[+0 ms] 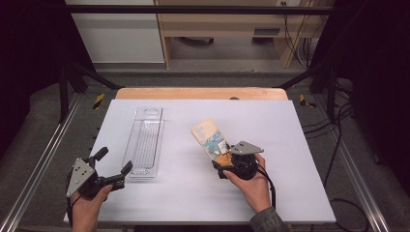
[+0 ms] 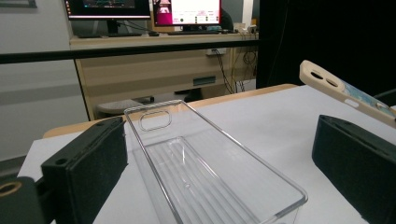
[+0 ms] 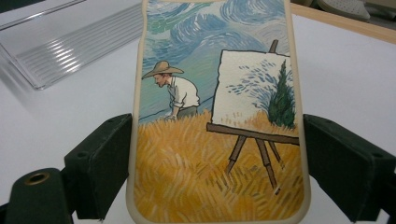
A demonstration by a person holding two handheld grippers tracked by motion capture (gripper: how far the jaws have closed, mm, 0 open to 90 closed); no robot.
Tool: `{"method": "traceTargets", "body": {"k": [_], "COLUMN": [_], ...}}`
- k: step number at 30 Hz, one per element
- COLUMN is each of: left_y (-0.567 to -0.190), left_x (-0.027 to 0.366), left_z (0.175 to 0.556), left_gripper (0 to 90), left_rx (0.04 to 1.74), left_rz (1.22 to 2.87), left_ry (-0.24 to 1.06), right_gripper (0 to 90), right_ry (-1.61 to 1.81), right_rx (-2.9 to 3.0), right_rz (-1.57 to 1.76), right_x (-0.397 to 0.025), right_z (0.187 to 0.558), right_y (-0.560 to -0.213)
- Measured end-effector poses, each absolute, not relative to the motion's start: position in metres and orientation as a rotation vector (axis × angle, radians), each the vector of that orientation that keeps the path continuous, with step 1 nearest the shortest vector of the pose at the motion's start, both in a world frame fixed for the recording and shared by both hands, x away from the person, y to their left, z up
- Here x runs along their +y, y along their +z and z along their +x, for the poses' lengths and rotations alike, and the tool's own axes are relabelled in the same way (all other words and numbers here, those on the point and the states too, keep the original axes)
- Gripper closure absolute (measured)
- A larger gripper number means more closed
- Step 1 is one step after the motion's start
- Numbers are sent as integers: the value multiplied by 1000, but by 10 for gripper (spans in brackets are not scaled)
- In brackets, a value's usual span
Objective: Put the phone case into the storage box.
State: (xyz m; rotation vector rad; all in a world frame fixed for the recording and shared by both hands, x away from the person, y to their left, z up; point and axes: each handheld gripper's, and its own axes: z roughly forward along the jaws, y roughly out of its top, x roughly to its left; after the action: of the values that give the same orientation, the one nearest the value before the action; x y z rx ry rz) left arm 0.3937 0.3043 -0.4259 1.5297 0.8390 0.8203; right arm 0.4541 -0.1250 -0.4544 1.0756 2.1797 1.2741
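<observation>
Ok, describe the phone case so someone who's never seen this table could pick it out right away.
Start at the white table and find the person's right hand near its middle. The right gripper grips a flat phone case between its jaws, tilted up off the surface. Unlike the clear plastic tray to its left, it is cream-rimmed and printed with a painter in a straw hat at an easel in a golden field.

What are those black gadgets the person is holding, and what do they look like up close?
They are two hand-held grippers. The left gripper and right gripper are black, each with two blocky jaws faced with dark, matte pads. A grey three-cornered plate with small holes sits on top of each. A black cable trails from the right one. A dark greyish sleeve shows at the right wrist.
</observation>
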Motion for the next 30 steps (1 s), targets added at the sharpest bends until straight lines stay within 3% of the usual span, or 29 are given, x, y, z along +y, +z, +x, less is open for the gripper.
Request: {"method": "traceTargets", "body": {"k": [10,26,30], "left_y": [-395,-363,-362], "left_x": [276,230,220], "left_z": [393,434,440], "left_gripper": [35,39,51], "left_rx": [767,738,734], "left_rz": [1587,1647,1694], "left_ry": [759,641,692], "right_gripper": [124,124,123], "right_ry": [1322,1389,1400], "right_rx": [2146,2051,2046], "right_rz": [1030,984,967], "right_x": [-125,-122,-118], "right_z": [456,456,454], "right_y": [-444,-427,-425]}}
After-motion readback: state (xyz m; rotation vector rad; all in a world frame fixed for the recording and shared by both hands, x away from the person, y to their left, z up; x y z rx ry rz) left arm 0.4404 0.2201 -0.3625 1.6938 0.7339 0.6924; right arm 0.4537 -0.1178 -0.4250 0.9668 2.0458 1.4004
